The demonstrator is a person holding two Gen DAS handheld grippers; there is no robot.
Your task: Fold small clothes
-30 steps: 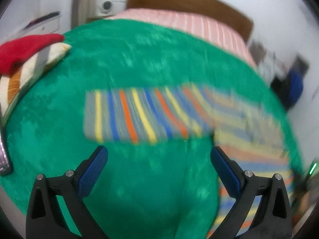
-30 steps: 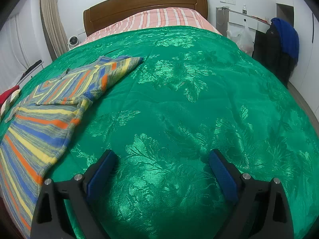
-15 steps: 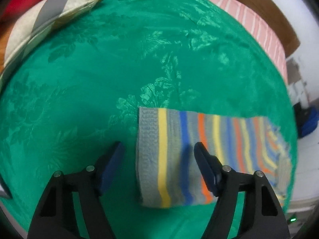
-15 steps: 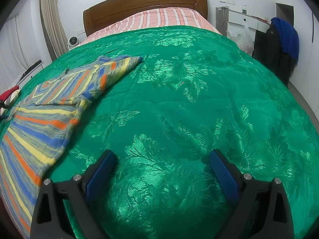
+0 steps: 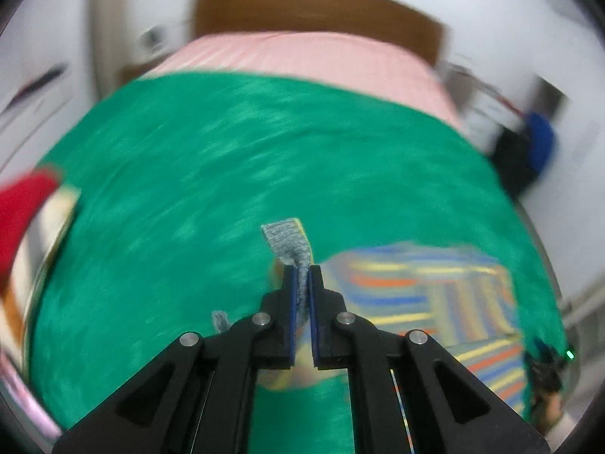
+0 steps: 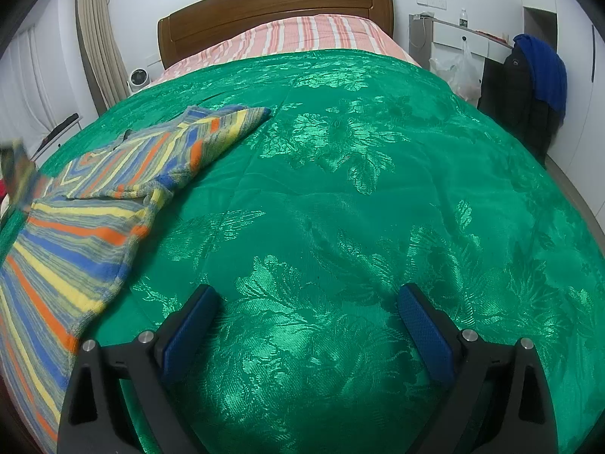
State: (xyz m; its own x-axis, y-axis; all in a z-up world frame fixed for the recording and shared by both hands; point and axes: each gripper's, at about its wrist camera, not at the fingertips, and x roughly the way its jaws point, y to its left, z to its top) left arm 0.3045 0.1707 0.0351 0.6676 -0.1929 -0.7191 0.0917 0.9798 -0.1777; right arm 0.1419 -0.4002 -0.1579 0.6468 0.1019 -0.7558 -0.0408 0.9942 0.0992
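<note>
A striped sweater (image 6: 87, 219) in grey, blue, orange and yellow lies on the left of the green bedspread (image 6: 340, 189). In the blurred left wrist view my left gripper (image 5: 301, 276) is shut on the grey cuff (image 5: 289, 242) of one sleeve, which sticks up past the pads, lifted off the bed; the rest of the sweater (image 5: 435, 302) trails to the right. That raised sleeve end (image 6: 17, 166) shows as a blur at the left edge of the right wrist view. My right gripper (image 6: 306, 325) hangs open over bare bedspread, right of the sweater, nothing between its fingers.
A wooden headboard (image 6: 272, 3) and pink striped sheet (image 6: 302, 34) are at the far end. A red and striped cushion (image 5: 22, 219) lies at the bed's left edge. A dark jacket with a blue garment (image 6: 537, 75) hangs at the right, beside a white plastic bag (image 6: 457, 72).
My left gripper came down over the sleeve cuff, closed on it and lifted it off the bed. The right gripper has not moved.
</note>
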